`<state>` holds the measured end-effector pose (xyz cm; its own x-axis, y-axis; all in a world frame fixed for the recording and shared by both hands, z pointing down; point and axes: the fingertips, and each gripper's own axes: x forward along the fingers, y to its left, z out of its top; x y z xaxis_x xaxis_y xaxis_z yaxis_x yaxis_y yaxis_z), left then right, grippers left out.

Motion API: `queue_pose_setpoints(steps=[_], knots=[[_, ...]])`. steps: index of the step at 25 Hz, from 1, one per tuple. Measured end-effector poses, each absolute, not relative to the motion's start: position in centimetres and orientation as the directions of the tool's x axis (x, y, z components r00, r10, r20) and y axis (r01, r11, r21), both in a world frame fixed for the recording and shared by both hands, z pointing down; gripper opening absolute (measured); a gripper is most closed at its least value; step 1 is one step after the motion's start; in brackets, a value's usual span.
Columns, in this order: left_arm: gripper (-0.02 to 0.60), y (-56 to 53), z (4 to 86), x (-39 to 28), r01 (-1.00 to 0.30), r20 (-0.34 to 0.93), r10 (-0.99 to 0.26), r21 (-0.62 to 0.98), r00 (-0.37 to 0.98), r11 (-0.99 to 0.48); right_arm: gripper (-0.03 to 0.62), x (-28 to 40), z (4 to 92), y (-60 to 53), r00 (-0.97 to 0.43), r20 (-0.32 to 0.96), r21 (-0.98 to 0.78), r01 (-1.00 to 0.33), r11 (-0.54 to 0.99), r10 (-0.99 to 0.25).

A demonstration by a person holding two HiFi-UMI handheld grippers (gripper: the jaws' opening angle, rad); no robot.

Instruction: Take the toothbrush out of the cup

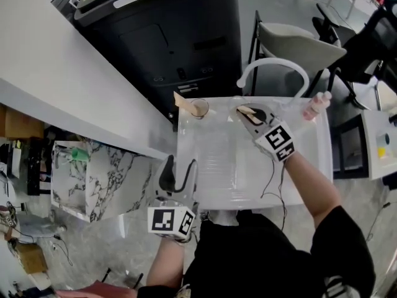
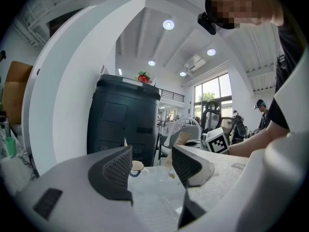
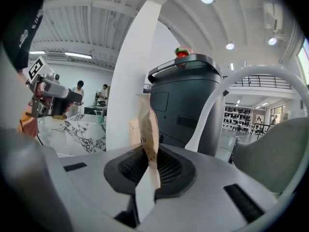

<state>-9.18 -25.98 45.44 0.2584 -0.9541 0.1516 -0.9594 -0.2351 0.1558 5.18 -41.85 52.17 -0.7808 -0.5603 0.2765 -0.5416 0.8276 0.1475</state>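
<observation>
My right gripper [image 1: 250, 115] is at the far side of the white table [image 1: 217, 172], shut on a flat tan toothbrush [image 3: 147, 134]. The toothbrush stands upright between its pads [image 3: 166, 170] and shows as a tan strip [image 1: 247, 110] in the head view. A clear cup [image 1: 234, 108] sits just under and left of it; whether the toothbrush's lower end is still inside is hidden. Another small cup [image 1: 200, 108] to the left holds a second tan stick [image 1: 182, 100]. My left gripper [image 1: 178, 172] hangs open at the table's near left edge, nothing between its fingers [image 2: 113, 170].
A pink bottle [image 1: 316, 106] stands at the table's far right corner. A tall black bin [image 1: 167, 30] and a white chair [image 1: 291, 48] stand beyond the table. A long white counter [image 1: 56, 73] runs along the left, with a marbled box [image 1: 93, 179] below it.
</observation>
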Motion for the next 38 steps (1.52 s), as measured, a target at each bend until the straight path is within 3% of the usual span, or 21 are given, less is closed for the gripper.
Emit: queue_pose_setpoints(steps=[21, 38], knots=[[0.239, -24.3, 42.1, -8.6, -0.88, 0.061, -0.888, 0.174, 0.457, -0.441, 0.029, 6.6, 40.9, -30.6, -0.687, 0.081, 0.028, -0.722, 0.691, -0.722], [0.239, -23.1, 42.1, -10.5, -0.832, 0.046, -0.842, 0.192, 0.537, -0.52, 0.029, 4.0, 40.7, -24.4, -0.641, 0.086, -0.005, -0.766, 0.643, -0.763]])
